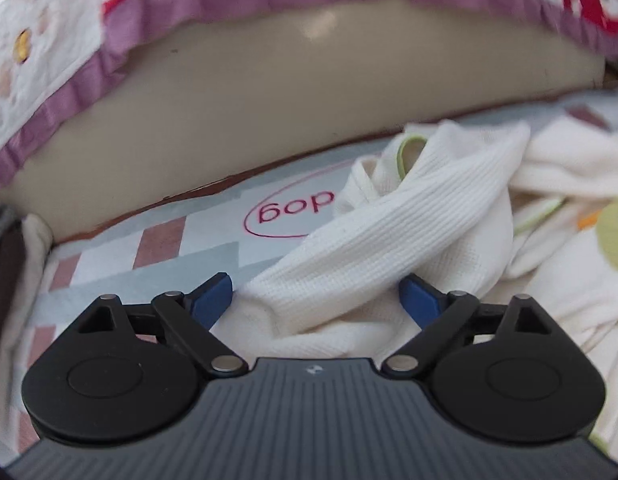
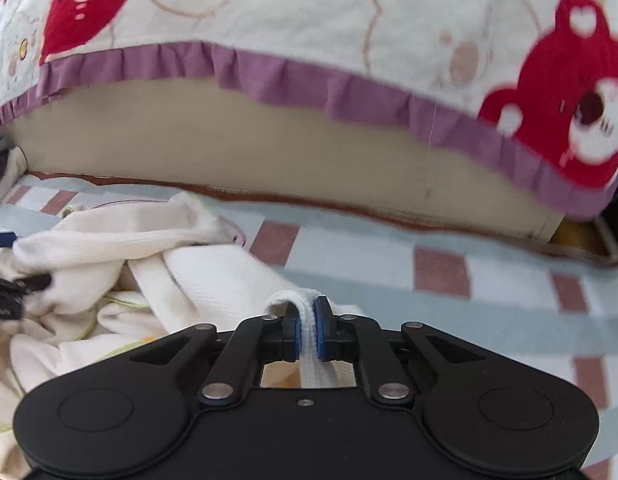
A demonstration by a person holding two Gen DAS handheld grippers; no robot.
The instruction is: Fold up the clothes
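Inspecting from the largest item down: the bed sheet, checked in pale blue and brick red, carries the whole job, and a bear-print quilt with a purple frill overhangs the far edge. Risk one: a wide swing of cloth could catch that frill.

The cream knit garment lies crumpled on the sheet, one ribbed sleeve twisted across the body, green trim showing at an opening. Judgement: it is not yet flat, so any fold made now would lock in the twist and the bunching beneath.

My left gripper has its fingers spread wide, straddling the sleeve without pressing it. If I close here I take a thick roll of cloth rather than a single edge, and the layer I want may slide out.

My right gripper has its fingers pinching a narrow ribbed band of the garment, doubled over the tips. The hold looks shallow to me; a sharp pull could strip the band free, or drag the whole heap sideways instead of spreading it.
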